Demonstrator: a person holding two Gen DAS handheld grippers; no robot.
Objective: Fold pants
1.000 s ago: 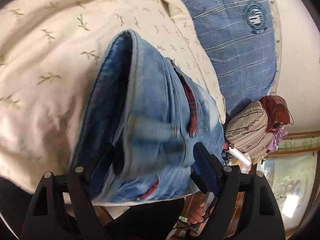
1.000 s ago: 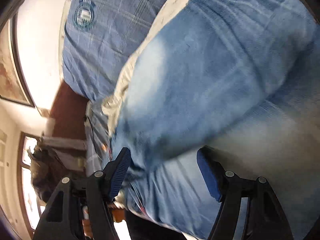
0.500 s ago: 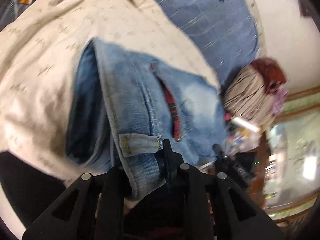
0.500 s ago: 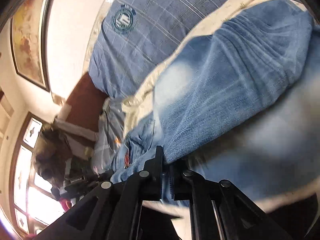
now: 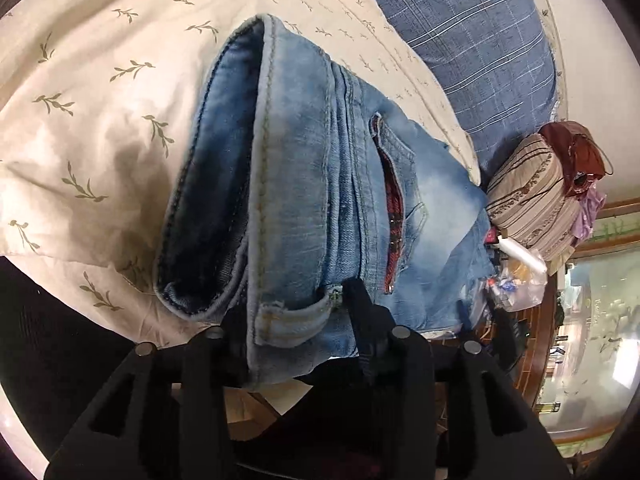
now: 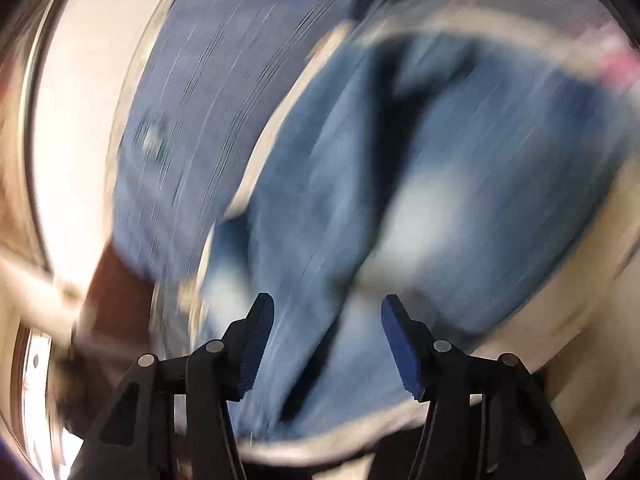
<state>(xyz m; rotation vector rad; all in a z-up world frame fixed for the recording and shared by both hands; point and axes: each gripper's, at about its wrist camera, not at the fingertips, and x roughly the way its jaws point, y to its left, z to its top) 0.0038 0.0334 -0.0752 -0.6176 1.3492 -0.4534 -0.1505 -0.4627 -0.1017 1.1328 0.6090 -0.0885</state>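
Gripping the jeans point(image 5: 304, 200) at the waistband by the bedspread's point(image 5: 100, 92) near edge, the left gripper point(image 5: 296, 320) is clamped — the right gripper point(image 6: 328, 340) gapes, holding nothing.

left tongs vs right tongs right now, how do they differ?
Left tongs are shut on the jeans' waistband beside a belt loop; right tongs stand open, with nothing between the fingers. The left wrist view is sharp, so the left looks steady; the right wrist view is motion-blurred, so the right is probably moving fast. Shared: both point at the same jeans lying on the cream leaf-print cover.
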